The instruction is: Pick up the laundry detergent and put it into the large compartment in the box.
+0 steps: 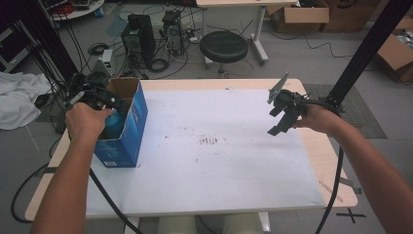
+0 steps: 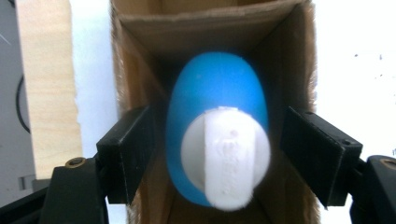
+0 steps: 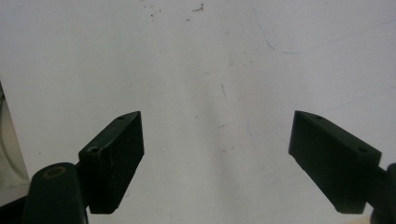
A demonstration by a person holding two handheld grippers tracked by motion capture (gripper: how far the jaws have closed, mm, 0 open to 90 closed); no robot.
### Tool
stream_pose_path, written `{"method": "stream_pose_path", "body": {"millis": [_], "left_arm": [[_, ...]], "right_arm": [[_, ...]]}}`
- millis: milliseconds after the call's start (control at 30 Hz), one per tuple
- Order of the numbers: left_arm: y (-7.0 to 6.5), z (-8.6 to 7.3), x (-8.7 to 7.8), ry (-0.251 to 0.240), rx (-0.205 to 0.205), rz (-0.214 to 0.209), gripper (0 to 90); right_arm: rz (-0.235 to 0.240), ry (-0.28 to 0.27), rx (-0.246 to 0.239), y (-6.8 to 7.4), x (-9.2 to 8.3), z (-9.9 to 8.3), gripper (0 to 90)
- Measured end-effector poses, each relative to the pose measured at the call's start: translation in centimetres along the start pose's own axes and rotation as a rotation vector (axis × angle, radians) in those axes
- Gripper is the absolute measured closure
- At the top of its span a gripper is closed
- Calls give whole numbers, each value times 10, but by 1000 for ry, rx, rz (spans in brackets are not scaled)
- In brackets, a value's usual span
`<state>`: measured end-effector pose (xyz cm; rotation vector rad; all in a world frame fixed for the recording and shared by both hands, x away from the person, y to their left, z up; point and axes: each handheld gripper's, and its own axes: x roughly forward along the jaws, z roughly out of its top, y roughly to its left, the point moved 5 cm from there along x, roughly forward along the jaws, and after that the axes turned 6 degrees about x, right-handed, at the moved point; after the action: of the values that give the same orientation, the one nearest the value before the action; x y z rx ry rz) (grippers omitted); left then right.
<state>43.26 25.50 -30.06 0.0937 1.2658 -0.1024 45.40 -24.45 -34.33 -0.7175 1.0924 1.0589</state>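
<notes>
A blue bottle (image 2: 217, 88) with a white cap (image 2: 226, 156) stands inside an open-topped blue cardboard box (image 1: 127, 127) at the table's left edge. My left gripper (image 2: 219, 154) reaches down into the box. Its two black pads (image 2: 130, 154) flank the bottle's top with a small gap on each side, so it is open and not pressing. In the high view the bottle (image 1: 115, 124) peeks out beside the left hand and the left gripper (image 1: 100, 97). My right gripper (image 1: 280, 119) hovers over the table's right side, open, with nothing between its fingers (image 3: 114, 158). Its view looks down on the bare white table (image 3: 210, 70).
The white table top (image 1: 219, 170) has a small brown stain (image 1: 210, 141) at its middle. A black post (image 1: 363, 53) rises at the far right corner. On the floor beyond are a black stool (image 1: 223, 46), computer towers (image 1: 138, 39), cables and cardboard boxes (image 1: 299, 17).
</notes>
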Motion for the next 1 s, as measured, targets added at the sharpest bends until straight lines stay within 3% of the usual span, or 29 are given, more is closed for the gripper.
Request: {"method": "stream_pose_path", "body": {"millis": [233,533,567,733,833,933,1000], "left_arm": [[-1,5,-18,-30,19,18,269],[-9,11,-38,-65,38,1,222],[-14,13,-43,-65,61,-3,219],[-23,17,-51,-64,97,-11,200],[-36,20,-57,-72,149,-29,194],[-43,22,-59,-82,164,-48,197],[-53,25,-62,-94,196,-56,195]], "right_arm": [[-5,-3,0,1,-3,-1,178],[-5,-7,7,2,-5,-4,178],[-5,-9,6,2,-6,-4,178],[-5,0,9,3,-6,-6,178],[-11,-4,8,3,-8,-6,177],[-13,-8,8,3,-8,-5,177],[-11,-5,5,3,-7,-5,177]]}}
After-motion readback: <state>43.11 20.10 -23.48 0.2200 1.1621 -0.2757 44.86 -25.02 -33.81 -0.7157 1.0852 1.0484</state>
